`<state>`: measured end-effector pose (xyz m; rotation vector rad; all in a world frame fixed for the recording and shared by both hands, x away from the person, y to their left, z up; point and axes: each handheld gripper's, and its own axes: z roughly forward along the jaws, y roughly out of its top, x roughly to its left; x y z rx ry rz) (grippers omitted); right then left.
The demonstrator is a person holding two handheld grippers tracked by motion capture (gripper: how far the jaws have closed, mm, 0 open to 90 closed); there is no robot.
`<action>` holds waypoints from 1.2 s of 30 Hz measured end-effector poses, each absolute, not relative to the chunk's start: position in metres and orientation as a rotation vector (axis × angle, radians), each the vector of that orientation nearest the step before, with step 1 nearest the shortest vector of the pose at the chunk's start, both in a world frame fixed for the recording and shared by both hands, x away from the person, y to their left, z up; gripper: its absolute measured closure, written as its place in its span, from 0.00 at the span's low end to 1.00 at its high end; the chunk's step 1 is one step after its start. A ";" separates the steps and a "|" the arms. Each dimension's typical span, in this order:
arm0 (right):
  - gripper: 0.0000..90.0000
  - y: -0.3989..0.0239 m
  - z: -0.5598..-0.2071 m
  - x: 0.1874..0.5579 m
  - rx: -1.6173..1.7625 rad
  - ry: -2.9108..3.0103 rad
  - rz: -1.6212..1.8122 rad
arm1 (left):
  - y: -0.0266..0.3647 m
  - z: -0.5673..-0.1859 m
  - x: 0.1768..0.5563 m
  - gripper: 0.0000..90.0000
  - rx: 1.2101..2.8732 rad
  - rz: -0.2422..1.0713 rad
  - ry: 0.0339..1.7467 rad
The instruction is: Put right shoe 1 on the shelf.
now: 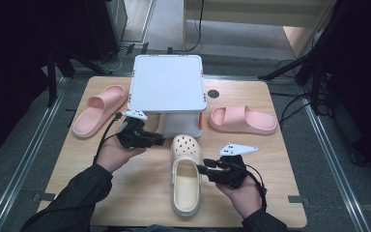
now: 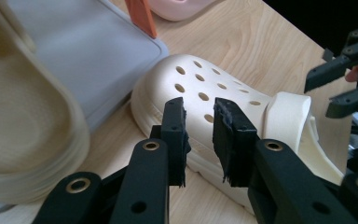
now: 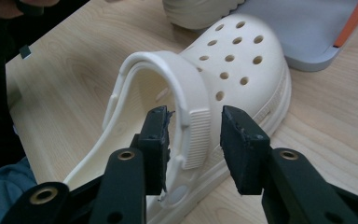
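The right gripper (image 3: pixel 193 147) has its jaws moderately apart, straddling the ribbed end of the heel strap (image 3: pixel 186 100) of a cream clog (image 3: pixel 242 60). The pads stand clear of the strap on either side, so nothing is gripped. In the high view this right gripper (image 1: pixel 204 168) lies level at the clog's right side, near the middle of the shoe, in the person's right hand (image 1: pixel 241 191).

The left gripper (image 2: pixel 199 140) has its jaws at a narrow gap with nothing between them. They point at the perforated toe of the cream clog (image 2: pixel 205 88) from just in front of it and do not touch it. From above, the left gripper (image 1: pixel 160 140) hovers just left of the toe, in the left hand (image 1: pixel 116 154).

The cream clog (image 1: pixel 187 174) rests on its sole on the wooden surface (image 1: pixel 140 193), toe towards a white two-tier shoe rack (image 1: pixel 168 84) and just short of its lower tier, heel towards the person. A second cream clog (image 2: pixel 23 126) already sits on that lower tier. Two pink slides lie on the surface: the left pink slide (image 1: pixel 99 110) beside the rack and the right pink slide (image 1: pixel 242 120) on the other side.

The step in hand looks like taking hold of the cream clog to put it on the rack beside its partner. The next move probably calls for the right jaws to shut on the strap, or the rim beside it, while the left jaws steady or grip the toe, then a lift and a forward slide onto the lower tier.
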<state>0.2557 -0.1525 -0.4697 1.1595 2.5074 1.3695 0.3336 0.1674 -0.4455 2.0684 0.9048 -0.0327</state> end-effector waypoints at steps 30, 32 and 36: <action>0.53 -0.127 -0.501 0.255 1.262 2.467 1.186 | 0.215 -0.370 0.370 0.93 1.995 0.019 0.921; 0.53 -0.126 -0.502 0.256 1.255 2.463 1.173 | 0.220 -0.366 0.376 0.94 1.985 0.003 0.925; 0.51 -0.124 -0.504 0.258 1.274 2.447 1.162 | 0.228 -0.365 0.389 0.95 1.987 0.018 0.952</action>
